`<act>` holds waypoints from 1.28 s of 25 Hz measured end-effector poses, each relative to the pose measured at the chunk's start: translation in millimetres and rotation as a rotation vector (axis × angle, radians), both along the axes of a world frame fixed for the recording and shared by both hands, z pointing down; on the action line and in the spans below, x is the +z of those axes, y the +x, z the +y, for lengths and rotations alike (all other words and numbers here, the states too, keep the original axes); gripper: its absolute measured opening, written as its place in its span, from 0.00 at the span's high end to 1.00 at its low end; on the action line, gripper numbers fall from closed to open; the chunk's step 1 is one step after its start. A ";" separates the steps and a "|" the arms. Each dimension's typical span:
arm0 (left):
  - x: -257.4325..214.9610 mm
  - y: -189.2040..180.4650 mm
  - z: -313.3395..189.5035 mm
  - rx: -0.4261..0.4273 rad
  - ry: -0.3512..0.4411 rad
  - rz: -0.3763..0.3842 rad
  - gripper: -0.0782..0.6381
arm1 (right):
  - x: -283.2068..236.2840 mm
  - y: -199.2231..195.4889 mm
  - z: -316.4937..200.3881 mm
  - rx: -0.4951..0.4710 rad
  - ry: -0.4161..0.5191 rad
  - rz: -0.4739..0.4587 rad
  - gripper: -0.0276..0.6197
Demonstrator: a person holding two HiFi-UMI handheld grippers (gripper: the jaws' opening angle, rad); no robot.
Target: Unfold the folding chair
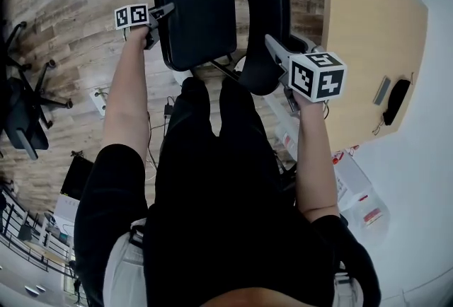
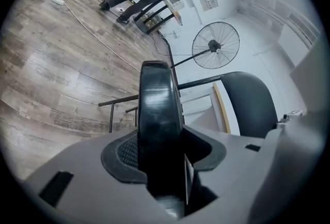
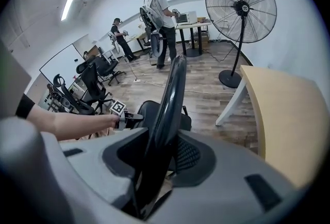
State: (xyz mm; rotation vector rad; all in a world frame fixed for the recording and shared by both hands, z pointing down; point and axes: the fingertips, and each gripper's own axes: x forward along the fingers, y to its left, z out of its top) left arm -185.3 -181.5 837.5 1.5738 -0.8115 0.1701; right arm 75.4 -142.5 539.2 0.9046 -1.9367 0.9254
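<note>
Clamping the left edge of the seat (image 1: pixel 198 19), the left tool (image 1: pixel 168 13) holds the chair (image 1: pixel 237 51); the right tool (image 1: pixel 270 42) grips the backrest (image 1: pixel 265 8). The chair sits just left of the surface (image 1: pixel 368 37).

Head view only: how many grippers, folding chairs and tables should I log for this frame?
Grippers: 2, the left gripper and the right gripper, each closed on the chair
Folding chair: 1
Table: 1
Total: 4
</note>
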 end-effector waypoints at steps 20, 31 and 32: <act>63.5 -48.5 10.0 -0.013 0.041 0.195 0.61 | 37.4 16.9 -9.2 0.043 -0.054 -0.046 0.77; 92.1 -59.2 16.6 -0.003 0.042 0.263 0.60 | 58.4 40.0 -9.3 0.077 -0.093 -0.101 0.77; 95.5 -61.8 16.7 -0.001 0.050 0.264 0.60 | 60.5 41.4 -10.0 0.082 -0.094 -0.107 0.78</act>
